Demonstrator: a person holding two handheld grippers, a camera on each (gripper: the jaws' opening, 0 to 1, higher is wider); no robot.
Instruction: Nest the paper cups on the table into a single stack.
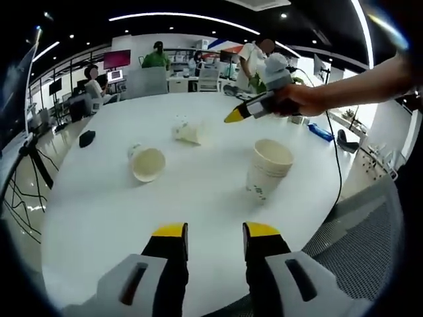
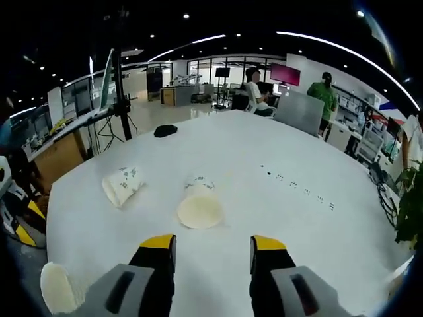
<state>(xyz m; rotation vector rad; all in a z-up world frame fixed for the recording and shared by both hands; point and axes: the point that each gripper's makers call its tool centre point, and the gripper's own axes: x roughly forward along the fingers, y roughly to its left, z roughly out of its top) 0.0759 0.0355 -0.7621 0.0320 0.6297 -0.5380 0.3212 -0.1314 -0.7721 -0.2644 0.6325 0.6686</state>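
An upright stack of white paper cups (image 1: 268, 168) stands right of centre on the round white table (image 1: 198, 205). One loose cup (image 1: 147, 163) lies on its side to the left, its mouth towards me. Another cup (image 1: 188, 131) lies further back. My left gripper (image 1: 215, 231) is open and holds nothing, at the near edge, well short of the cups. A hand holds my right gripper (image 1: 234, 115) above the far cup. In the right gripper view, that gripper (image 2: 213, 244) is open just short of a lying cup (image 2: 198, 205). A second cup (image 2: 121, 185) lies to the left and the stack (image 2: 58, 287) at the bottom left.
A small black object (image 1: 86, 138) (image 2: 165, 131) rests near the table's edge. A mesh chair back (image 1: 357, 224) is at the near right. A tripod (image 2: 121, 79) stands beyond the table. People and desks fill the office behind.
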